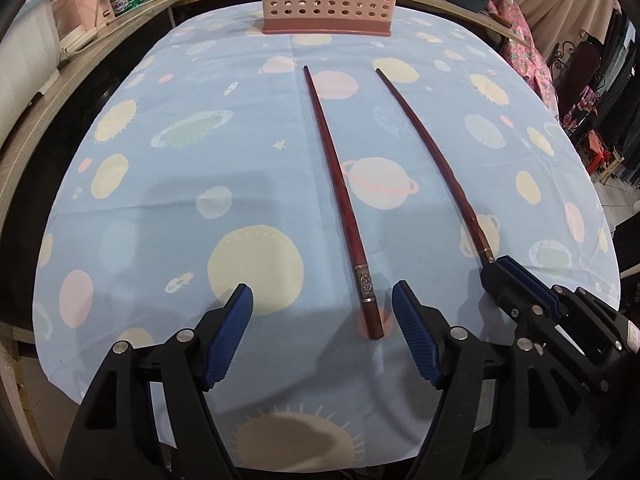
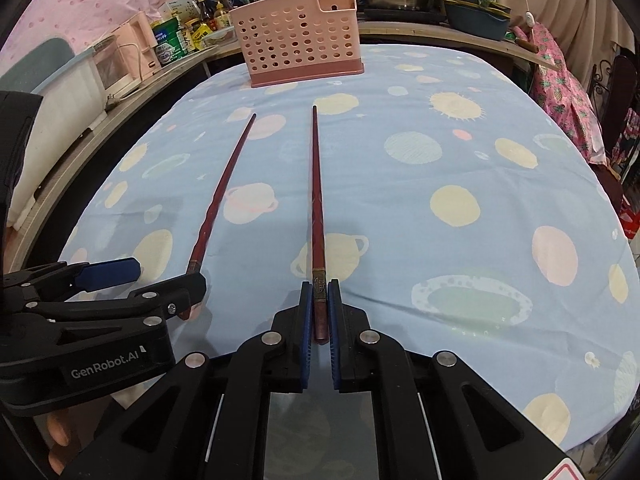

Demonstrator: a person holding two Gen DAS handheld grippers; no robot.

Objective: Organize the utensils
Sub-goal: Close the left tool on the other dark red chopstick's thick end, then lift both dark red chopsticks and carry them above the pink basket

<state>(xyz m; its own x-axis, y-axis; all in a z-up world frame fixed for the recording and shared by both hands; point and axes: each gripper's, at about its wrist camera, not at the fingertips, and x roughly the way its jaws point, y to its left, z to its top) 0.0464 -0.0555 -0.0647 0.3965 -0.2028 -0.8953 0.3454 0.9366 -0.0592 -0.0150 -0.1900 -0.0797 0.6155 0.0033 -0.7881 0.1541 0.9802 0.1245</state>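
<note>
Two long dark-red lacquered chopsticks lie nearly parallel on a surface (image 1: pixel 168 208) covered with a pale blue planet-print cloth, tips pointing toward twelve o'clock, where a pink perforated plastic utensil basket (image 2: pixel 298 46) stands well apart from them. The right claw (image 2: pixel 319 312) is clamped on the thick metal-banded end of the right-hand chopstick (image 2: pixel 317 200). The left claw (image 1: pixel 322 304) stands apart, with the butt of the left-hand chopstick (image 1: pixel 334 184) between its blue ribbed pads (image 1: pixel 412 332), which are not pressing it. Risks, as a judgement: gripped at one extreme end, the right chopstick could pivot or droop once lifted; the left claw may close off-centre, rolling its chopstick away; the two claws sit near enough to collide.
</note>
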